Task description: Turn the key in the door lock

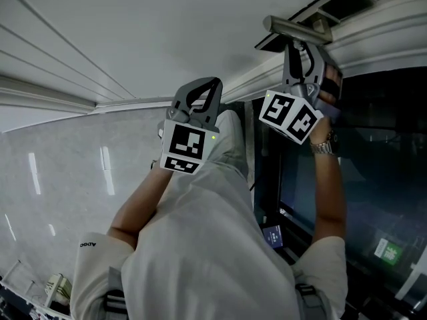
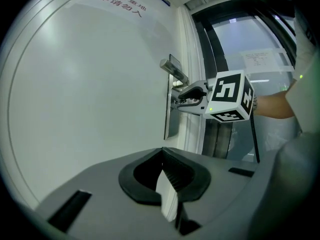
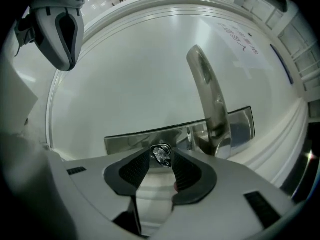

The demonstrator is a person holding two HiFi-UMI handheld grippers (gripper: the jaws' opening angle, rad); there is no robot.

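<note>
1. The right claw (image 3: pixel 161 152) is at the white door (image 3: pixel 135 69), its jaws closed to a narrow gap around the head of the key (image 3: pixel 161 157).
2. The key sits in the lock (image 3: pixel 159 146), which is set in a long metal plate (image 3: pixel 127 140) on the door.
3. The key's head looks tilted, though the wide lens makes its angle hard to judge.
4. The lever handle (image 3: pixel 209 96) stands out from the same plate just beside the lock, apart from the jaws.
5. The left claw (image 2: pixel 163 156) is shut, its tips meeting with nothing between them.
6. It is held back from the door, pointing toward the plate and handle without touching either.
7. In the left gripper view the right claw reaches in from the side to the plate below the handle, its marker cube (image 2: pixel 229 96) facing the camera.
8. In the head view both claws are raised ahead of the person, the right one up at the handle, and a watch (image 1: pixel 323 147) shows on that wrist.
</note>
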